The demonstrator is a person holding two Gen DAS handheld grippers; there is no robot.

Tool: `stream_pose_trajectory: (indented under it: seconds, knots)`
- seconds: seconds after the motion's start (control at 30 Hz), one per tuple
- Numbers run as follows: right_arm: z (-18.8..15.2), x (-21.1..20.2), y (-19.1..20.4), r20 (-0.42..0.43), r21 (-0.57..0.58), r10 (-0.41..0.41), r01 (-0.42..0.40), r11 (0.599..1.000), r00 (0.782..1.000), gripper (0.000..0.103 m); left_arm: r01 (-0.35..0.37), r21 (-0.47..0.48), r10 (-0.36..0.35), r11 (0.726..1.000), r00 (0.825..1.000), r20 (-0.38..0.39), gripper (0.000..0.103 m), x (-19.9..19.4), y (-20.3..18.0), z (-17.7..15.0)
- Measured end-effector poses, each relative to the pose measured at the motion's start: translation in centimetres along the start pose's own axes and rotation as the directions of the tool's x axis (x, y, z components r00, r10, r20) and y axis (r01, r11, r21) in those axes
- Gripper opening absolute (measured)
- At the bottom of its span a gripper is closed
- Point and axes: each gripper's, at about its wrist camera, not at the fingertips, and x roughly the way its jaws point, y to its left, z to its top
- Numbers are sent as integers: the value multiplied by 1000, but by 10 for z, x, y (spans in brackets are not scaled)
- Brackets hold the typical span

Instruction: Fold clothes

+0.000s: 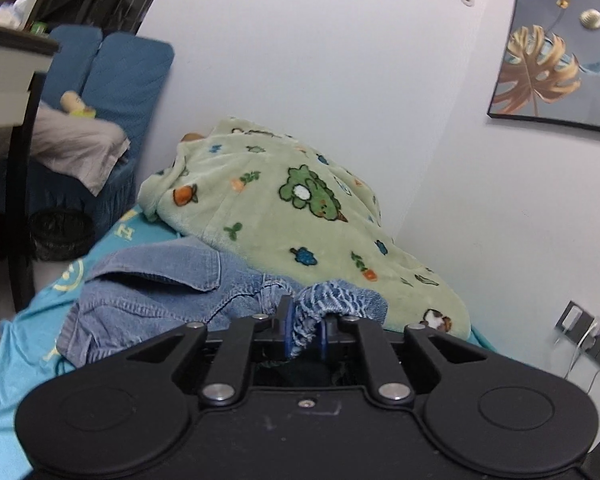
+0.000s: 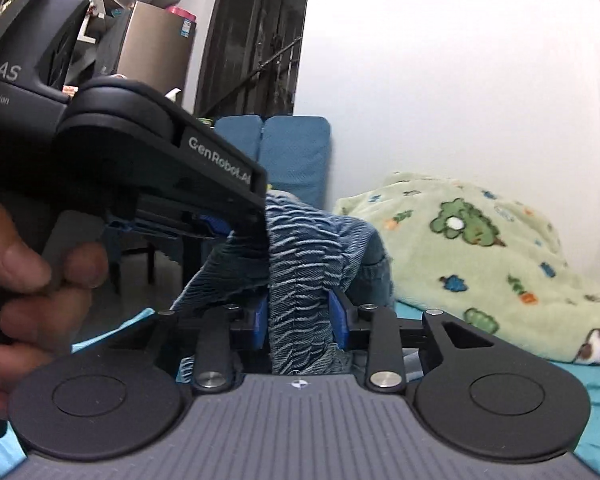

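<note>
A blue denim garment (image 1: pixel 148 300) lies crumpled on the teal bed sheet (image 1: pixel 20 340). Its gathered elastic waistband (image 1: pixel 336 296) is lifted off the bed. My left gripper (image 1: pixel 305 328) is shut on one bunch of that waistband. In the right wrist view the left gripper (image 2: pixel 228 236) comes in from the upper left, held by a person's hand (image 2: pixel 20 280), with the waistband (image 2: pixel 300 240) hanging from it. My right gripper (image 2: pixel 300 316) sits just below, and its blue pads (image 2: pixel 338 316) press on the ribbed band from both sides. The rest of the garment is hidden there.
A green fleece blanket (image 1: pixel 280 200) with cartoon prints is heaped against the white wall behind the denim. A blue sofa (image 1: pixel 120 72), a table edge (image 1: pixel 12 60) and a dark bin (image 1: pixel 60 232) stand to the left. A wall socket (image 1: pixel 584 332) sits low on the right.
</note>
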Motion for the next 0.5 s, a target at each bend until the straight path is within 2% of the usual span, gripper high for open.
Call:
stream_pose_trajectory:
  seconds: [0.07, 0.13, 0.37, 0.4, 0.5]
  knots:
    - [1, -3, -4, 16, -3, -2, 2, 1000, 1000, 36, 4, -4, -4, 1000, 1000, -3, 10, 0, -1, -2]
    - [1, -6, -9, 30, 13, 2, -2, 1000, 1000, 43, -2, -2, 2, 1000, 1000, -5, 10, 1, -1, -5]
    - [4, 2, -19, 22, 34, -33, 32, 999, 999, 44, -17, -8, 16, 1000, 1000, -16, 11, 3, -2, -9]
    - [4, 3, -19, 22, 34, -30, 29, 999, 999, 43, -16, -8, 16, 1000, 1000, -17, 11, 4, -2, -10]
    - [6, 3, -22, 19, 61, -19, 18, 998, 1000, 30, -21, -1, 21, 1000, 1000, -16, 13, 5, -3, -12]
